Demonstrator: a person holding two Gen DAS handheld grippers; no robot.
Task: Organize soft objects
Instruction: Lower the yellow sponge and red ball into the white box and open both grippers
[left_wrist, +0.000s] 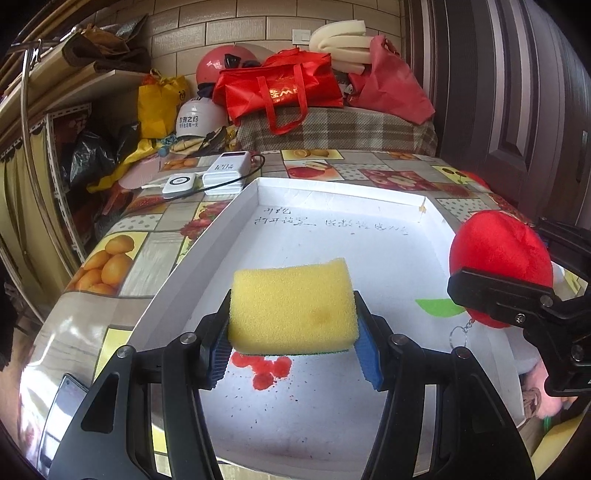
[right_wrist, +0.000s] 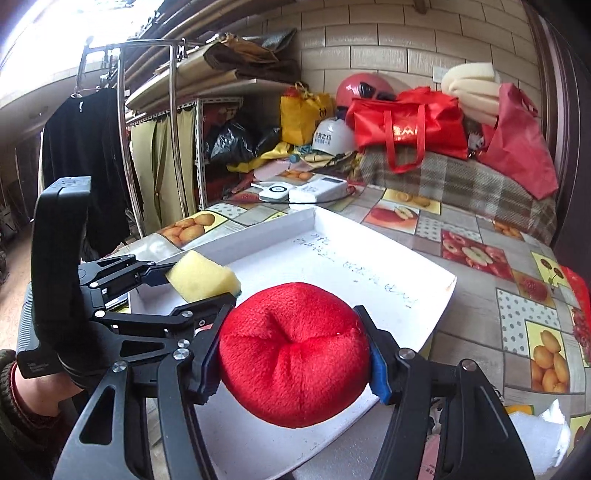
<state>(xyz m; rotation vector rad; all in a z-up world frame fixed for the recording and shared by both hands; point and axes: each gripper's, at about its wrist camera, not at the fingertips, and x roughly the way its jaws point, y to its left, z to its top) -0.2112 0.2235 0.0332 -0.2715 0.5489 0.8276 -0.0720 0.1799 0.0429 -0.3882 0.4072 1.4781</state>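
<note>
Two soft items in hand, one per tongs. Yellow sponge (left_wrist: 293, 306): open-cell foam with a thin green scouring layer underneath, judged very light and springy; it should squash readily, so a grip across its short sides, as now, looks right. Blue pads of the left tongs (left_wrist: 291, 332) press on both ends, the block sitting level between them, far half projecting beyond the tips. It hangs above the near-left part of the white tray (left_wrist: 436, 218), clear of the floor.

Red plush ball (right_wrist: 293, 352): fuzzy fabric, stuffed, a puckered seam facing the camera; judged light, compliant and not slippery. A small keyring (left_wrist: 460, 332) dangles below it and could snag on the tray wall. Right tongs (right_wrist: 293, 354) are clenched on it at its widest girth, pads at left and right flanks, the ball bulging past them. It sits over the tray's near-right edge.

Tray interior: handwriting at the far end, red stains and a green leaf mark near. Tray rests on the fruit-print worktop (left_wrist: 122, 258).
</note>
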